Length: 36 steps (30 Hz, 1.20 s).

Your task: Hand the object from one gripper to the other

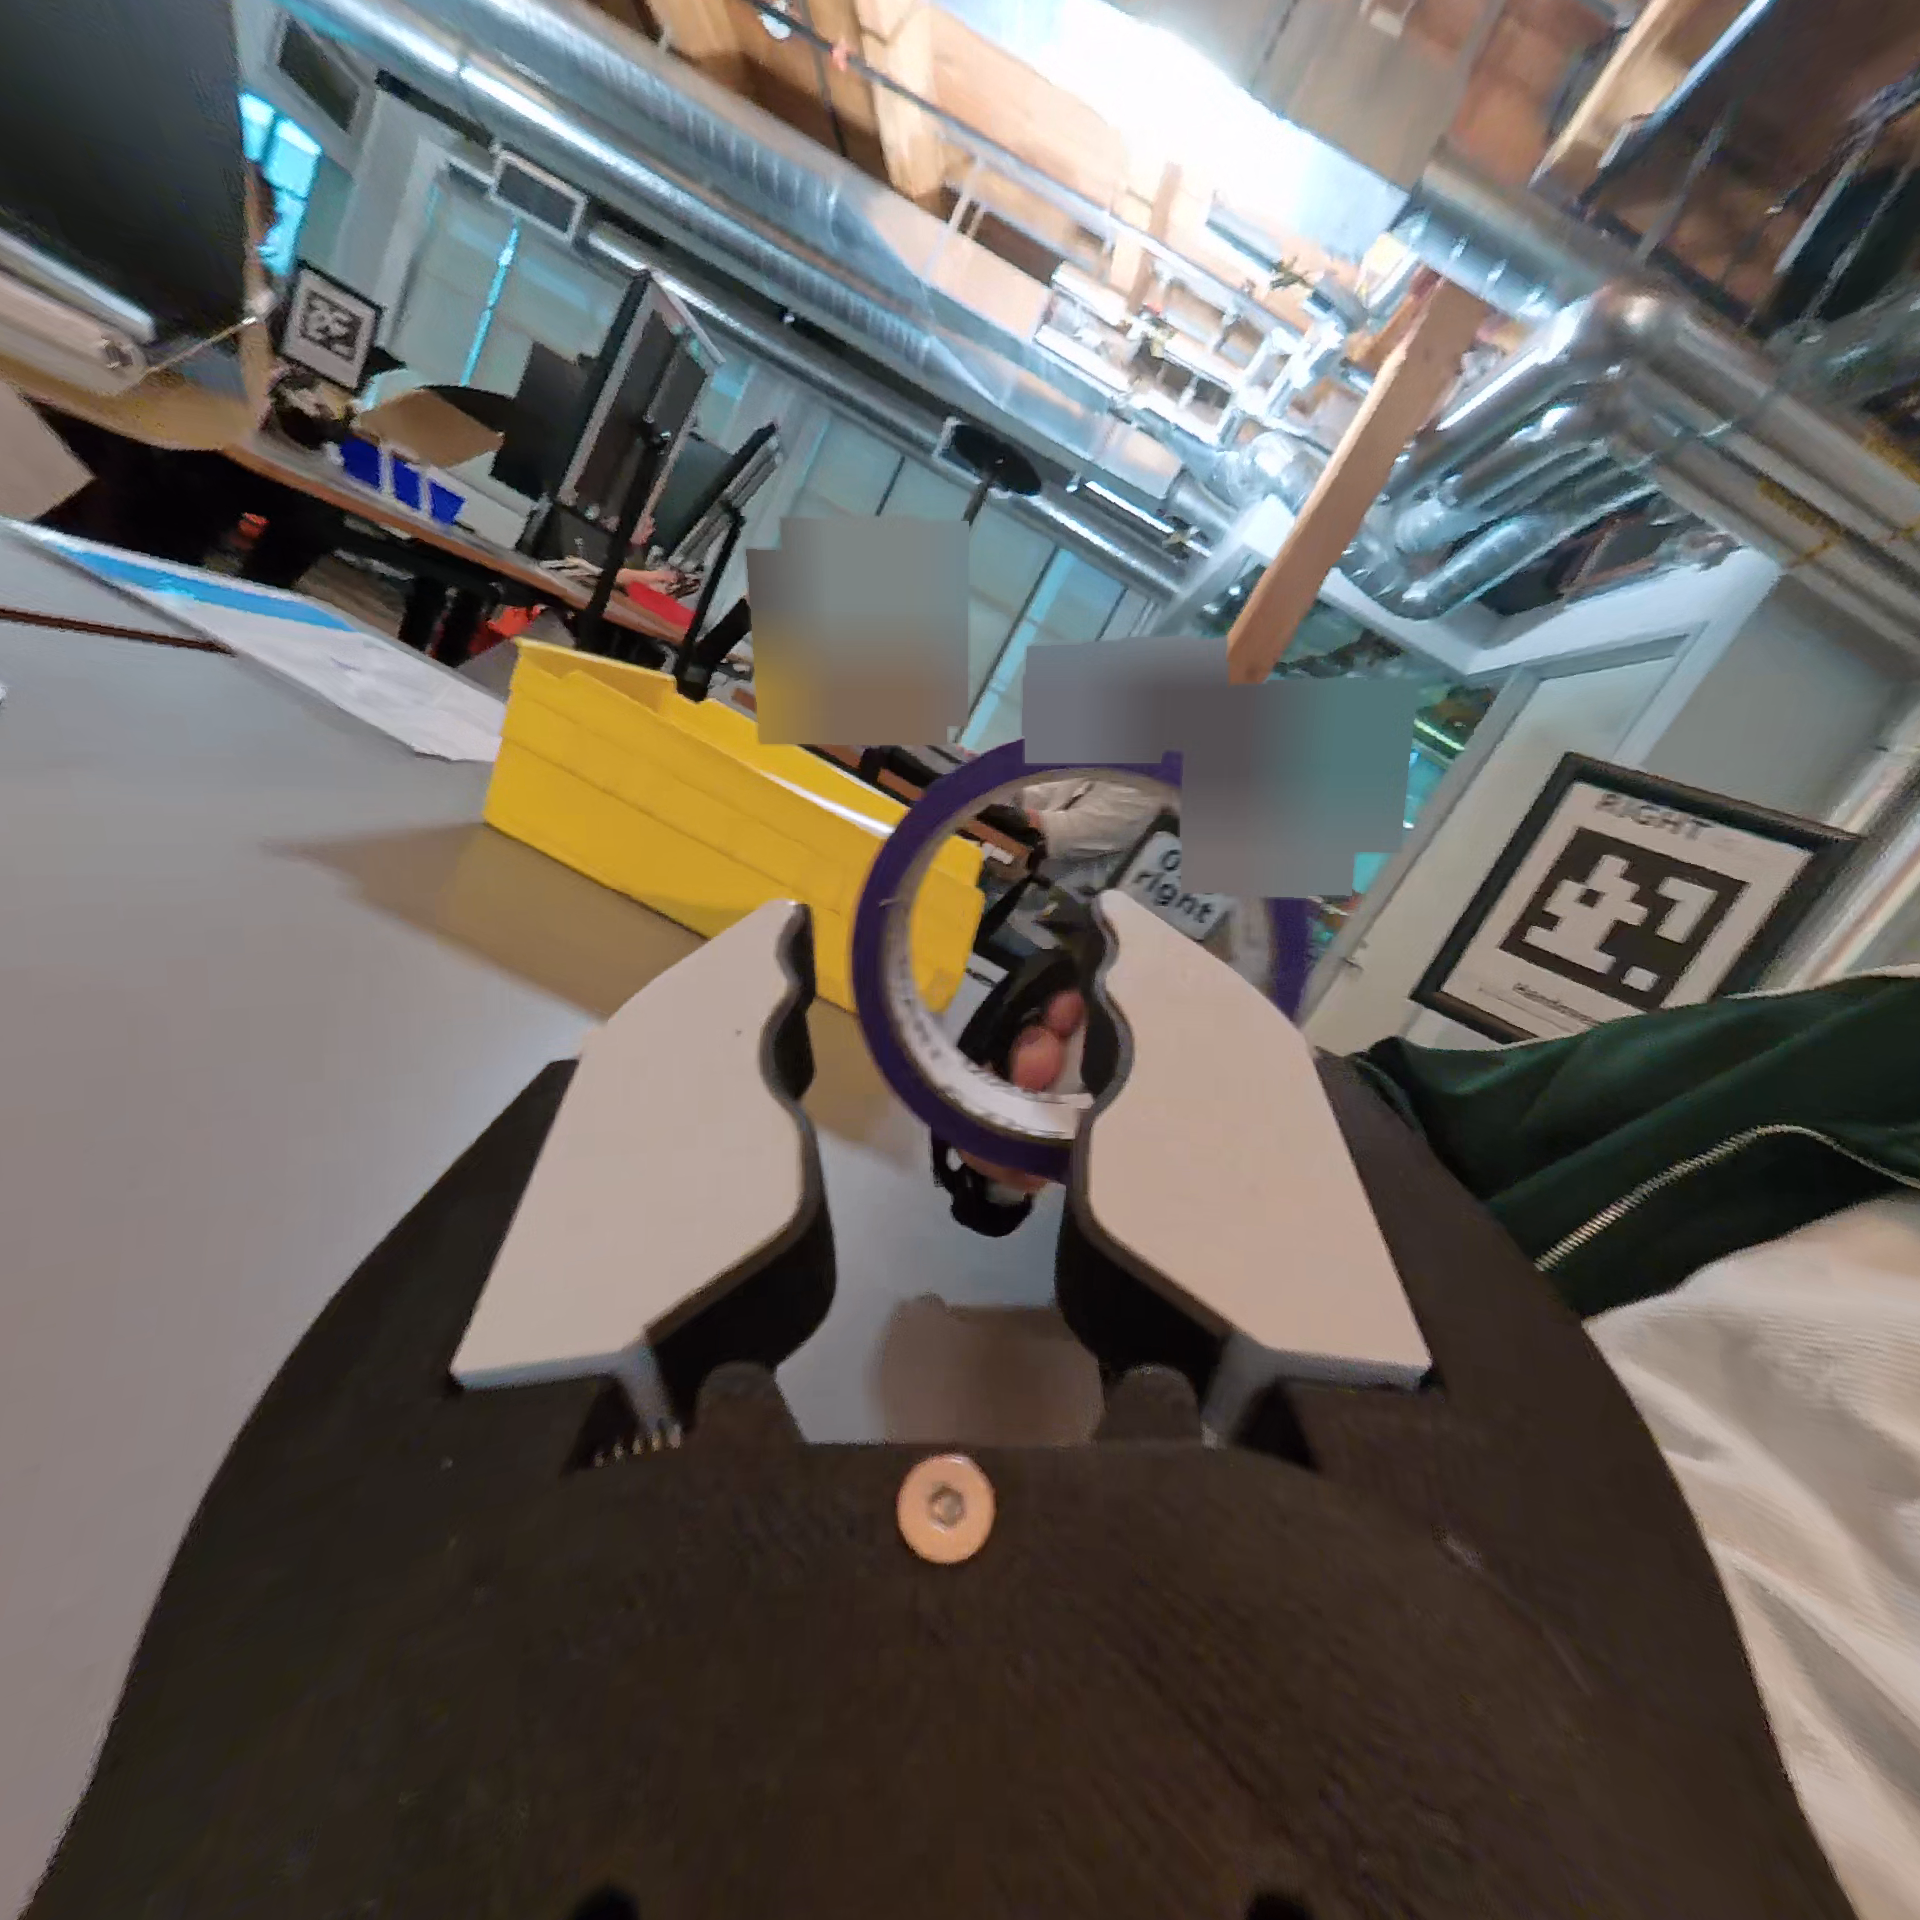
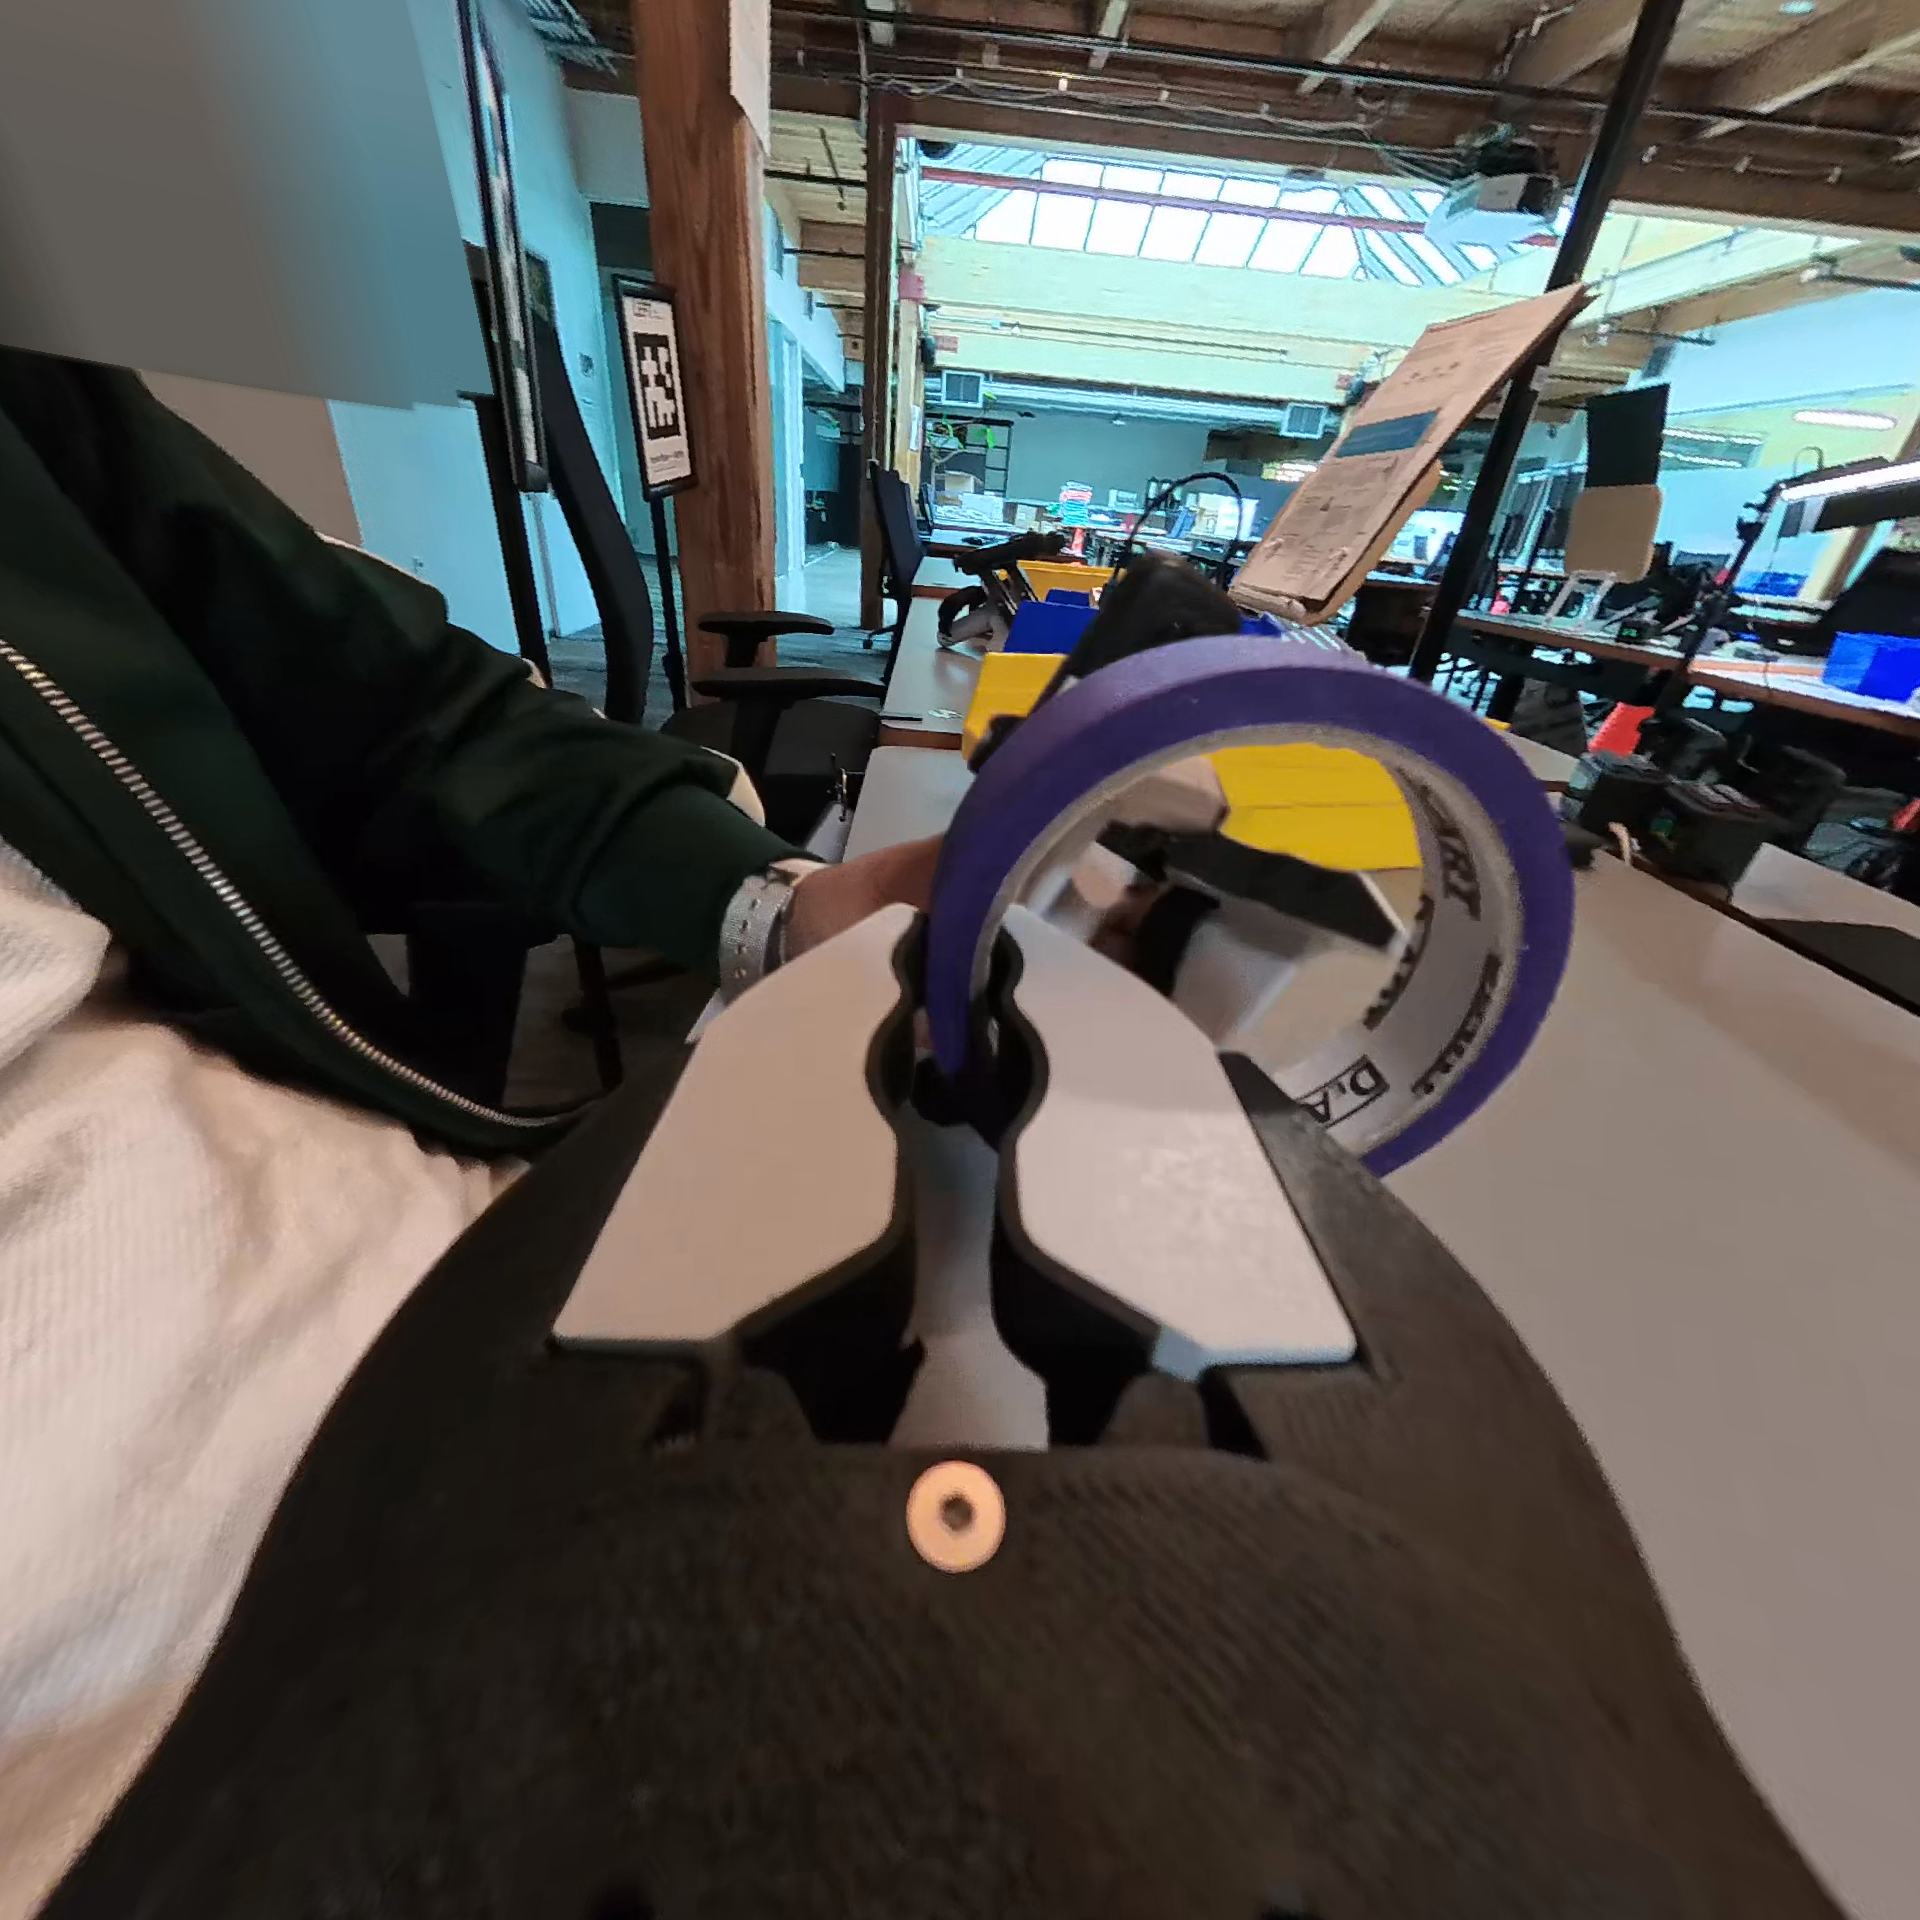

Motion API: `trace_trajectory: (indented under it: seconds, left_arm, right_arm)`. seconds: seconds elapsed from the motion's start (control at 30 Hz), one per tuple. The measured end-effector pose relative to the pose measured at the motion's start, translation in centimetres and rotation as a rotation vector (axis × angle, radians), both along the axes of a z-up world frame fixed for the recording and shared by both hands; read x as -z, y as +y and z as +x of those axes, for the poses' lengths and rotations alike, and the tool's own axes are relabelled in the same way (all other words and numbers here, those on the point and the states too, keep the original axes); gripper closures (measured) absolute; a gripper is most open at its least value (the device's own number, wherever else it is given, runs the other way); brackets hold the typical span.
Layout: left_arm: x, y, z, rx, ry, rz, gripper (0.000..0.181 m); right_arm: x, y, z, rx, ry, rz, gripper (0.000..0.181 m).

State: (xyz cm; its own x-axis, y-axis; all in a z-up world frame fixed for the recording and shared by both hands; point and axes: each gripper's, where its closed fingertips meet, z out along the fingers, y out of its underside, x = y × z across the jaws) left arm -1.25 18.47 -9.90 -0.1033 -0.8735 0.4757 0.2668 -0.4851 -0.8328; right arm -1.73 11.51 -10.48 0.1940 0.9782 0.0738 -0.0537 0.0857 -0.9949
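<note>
We see 2 handheld grippers facing each other above a grey table [image 1: 260, 935], with a roll of purple tape [image 2: 1262, 717] between them.

In the right wrist view, the right gripper [image 2: 961, 987] has its 2 white fingers [image 2: 790, 1132] pinched together on the near side of the tape ring, 1 finger outside the band and 1 inside the hole. The roll stands on edge, lifted off the table, reaching ahead and to the right of the fingertips. Through its hole we see white and black parts of the other gripper.

In the left wrist view, the left gripper [image 1: 951, 940] has its jaws spread apart. The tape roll [image 1: 883, 997] floats just ahead of the fingertips, its lower rim passing in front of the gap and meeting the right-hand finger [image 1: 1205, 1122]; we cannot tell whether they touch. Nothing is clamped in this gripper.

Beyond the tape, ahead and to the left of the left gripper, a yellow bin [image 1: 665, 790] sits on the table. To the right, near the tool, is a dark green jacket sleeve [image 1: 1662, 1112] over white cloth.
</note>
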Motion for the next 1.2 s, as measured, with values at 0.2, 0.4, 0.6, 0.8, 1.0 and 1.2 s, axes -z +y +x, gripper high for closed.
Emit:
trace_trajectory:
  seconds: [0.2, 0.4, 0.6, 0.8, 1.0, 1.2]
  left_arm:
    - [-1.8, -3.1, 0.1, 0.174, -0.048, 0.008, 0.155]
    - [-1.5, -5.0, 1.8, 0.233, -0.041, -0.052, 0.148]
    - [-1.4, -5.0, 1.8, 0.272, -0.057, -0.151, 0.166]
    - [-1.5, -5.0, 1.9, 0.294, -0.089, -0.22, 0.169]
    - [-2.4, -3.9, 0.7, 0.232, -0.133, -0.182, 0.17]
    - [-2.2, -3.9, 0.7, 0.236, -0.123, -0.168, 0.17]
  right_arm:
    - [1.4, 1.4, 0.6, 0.057, -0.074, -0.016, 0.171]
    - [2.9, 1.4, 0.2, 0.082, -0.224, 0.093, 0.171]
    - [3.2, 1.2, 0.0, 0.097, -0.271, 0.162, 0.171]
    - [3.5, 1.3, 0.1, 0.091, -0.283, 0.176, 0.164]
    - [2.3, 1.6, 0.7, 0.115, -0.227, 0.158, 0.137]
    - [0.2, 4.5, 3.9, 0.284, -0.098, 0.093, 0.153]
